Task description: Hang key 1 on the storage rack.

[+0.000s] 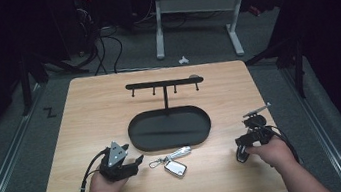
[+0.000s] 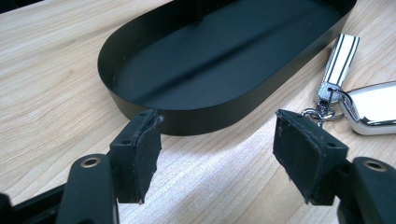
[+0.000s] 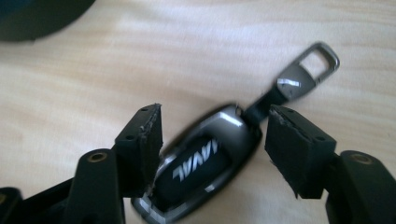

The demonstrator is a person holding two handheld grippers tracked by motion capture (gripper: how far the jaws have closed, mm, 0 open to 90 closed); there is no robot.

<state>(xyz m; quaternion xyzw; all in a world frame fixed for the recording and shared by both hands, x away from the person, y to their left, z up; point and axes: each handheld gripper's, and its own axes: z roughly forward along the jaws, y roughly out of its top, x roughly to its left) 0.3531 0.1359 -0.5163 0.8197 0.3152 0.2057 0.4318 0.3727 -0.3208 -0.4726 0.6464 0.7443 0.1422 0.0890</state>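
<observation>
The dark grey car key with a shiny rim and white letters (image 3: 198, 165) lies flat on the light wooden counter (image 1: 90, 112), near its right front edge. Its grey metal clip (image 3: 303, 70) points away. The right tool (image 3: 212, 140) is wide open around the key. One pad looks like it touches the key's side; the other is a little way off. It does not hold the key yet.

The left tool (image 2: 217, 149) is open and empty, just in front of the black oval metal tray (image 2: 140, 105). A silver car key with a striped strap (image 2: 369, 107) lies beside it.

The key is smooth and thin. If the right tool shuts crooked, I think the key could slip out or spin away.
</observation>
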